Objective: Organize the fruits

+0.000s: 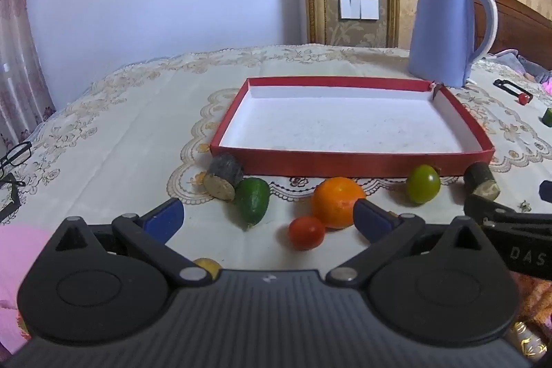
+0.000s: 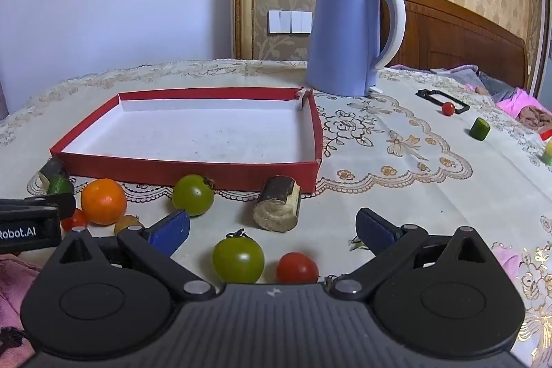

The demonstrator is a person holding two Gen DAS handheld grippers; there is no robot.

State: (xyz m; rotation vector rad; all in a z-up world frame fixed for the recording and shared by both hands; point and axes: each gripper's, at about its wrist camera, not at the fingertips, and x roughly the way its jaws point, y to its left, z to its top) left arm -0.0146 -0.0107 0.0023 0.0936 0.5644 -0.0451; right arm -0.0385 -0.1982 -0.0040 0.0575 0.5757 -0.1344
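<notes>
A shallow red tray (image 1: 345, 162) with a white floor lies empty on the tablecloth. In front of it sit an orange (image 1: 336, 200), a red tomato (image 1: 306, 232), a cucumber piece (image 1: 253, 200), a green tomato (image 1: 422, 183) and two dark cane pieces (image 1: 224, 180). My left gripper (image 1: 269, 218) is open, just short of the orange and red tomato, with nothing between its fingers. My right gripper (image 2: 272, 235) is open too. A green tomato (image 2: 238, 259) and a red tomato (image 2: 297, 267) lie on the cloth between its fingers, untouched, with a cane piece (image 2: 277, 207) just beyond.
A blue kettle (image 2: 341, 33) stands behind the tray's far right corner. Farther right lie a black frame (image 2: 441, 99), a small red tomato (image 2: 448, 108) and a cucumber piece (image 2: 479, 128). Glasses (image 1: 15, 154) rest near the left edge. A small yellow fruit (image 1: 207, 265) sits under the left gripper.
</notes>
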